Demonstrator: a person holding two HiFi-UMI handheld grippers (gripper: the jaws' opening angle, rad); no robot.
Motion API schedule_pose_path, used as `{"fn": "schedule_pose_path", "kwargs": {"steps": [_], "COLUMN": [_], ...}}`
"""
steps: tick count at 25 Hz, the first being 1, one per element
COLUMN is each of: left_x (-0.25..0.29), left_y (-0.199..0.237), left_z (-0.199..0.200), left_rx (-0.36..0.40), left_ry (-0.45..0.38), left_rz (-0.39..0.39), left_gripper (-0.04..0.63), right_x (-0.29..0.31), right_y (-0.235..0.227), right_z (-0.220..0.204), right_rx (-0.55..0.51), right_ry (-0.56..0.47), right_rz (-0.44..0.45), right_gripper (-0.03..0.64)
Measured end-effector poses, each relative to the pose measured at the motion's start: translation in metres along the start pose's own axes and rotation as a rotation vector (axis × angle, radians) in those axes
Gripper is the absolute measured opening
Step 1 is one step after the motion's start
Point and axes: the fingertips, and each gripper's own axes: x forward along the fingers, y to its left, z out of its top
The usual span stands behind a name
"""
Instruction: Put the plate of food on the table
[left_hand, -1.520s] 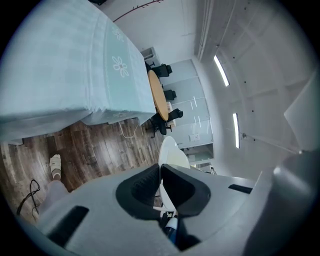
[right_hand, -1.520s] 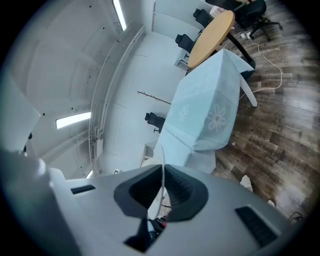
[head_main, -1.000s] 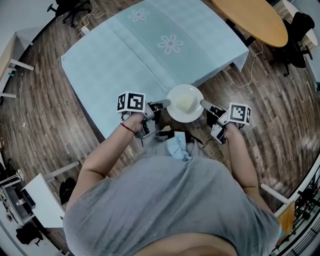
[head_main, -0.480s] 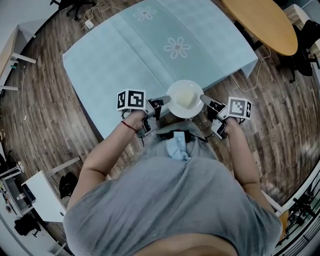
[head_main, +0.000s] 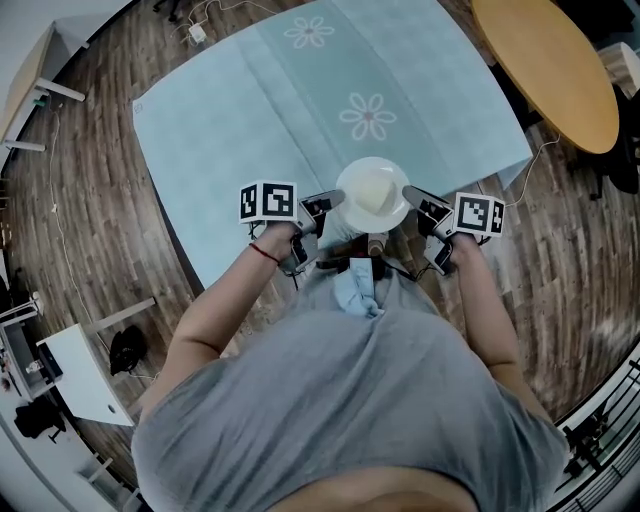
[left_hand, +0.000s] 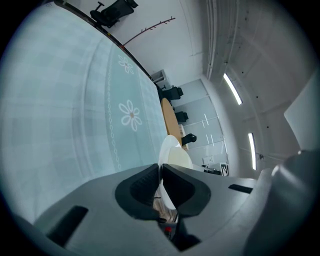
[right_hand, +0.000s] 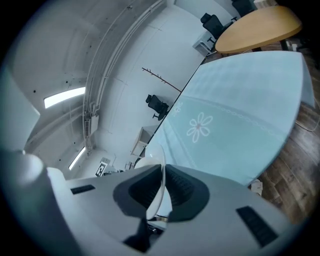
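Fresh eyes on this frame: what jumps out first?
The white plate with a mound of pale food, held up from both sides: the left tool and the right tool each pinch its rim. It sits right at the near edge of the table under a light-blue flowered cloth. An oval wooden table stands at the upper right.
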Motion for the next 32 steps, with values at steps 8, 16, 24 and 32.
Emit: {"fn": "schedule_pose_path", "kwargs": {"steps": [8,16,24,32], "left_x": [0.014,0.022,0.029,0.044], "left_y": [0.012,0.030,0.046,0.065], "left_z": [0.049,0.067,0.072,0.087], "left_rx": [0.009,0.001,-0.012,-0.012], "left_ry": [-0.097,-0.140,-0.162,-0.170], "left_rz": [0.040,0.091,0.141,0.180], "left_gripper": [0.034,0.034,0.034,0.034], "right_x": [0.036,0.062,0.077,0.096], "right_y": [-0.016,-0.030,-0.044,-0.066], "right_z": [0.046,0.063,0.066,0.078], "right_rx": [-0.044,-0.092,-0.126,-0.153], "right_ry": [0.051,0.097,0.137,0.160], "right_rz": [0.027,0.027,0.009,-0.010], "right_gripper": [0.040,0.040,0.040,0.041]}}
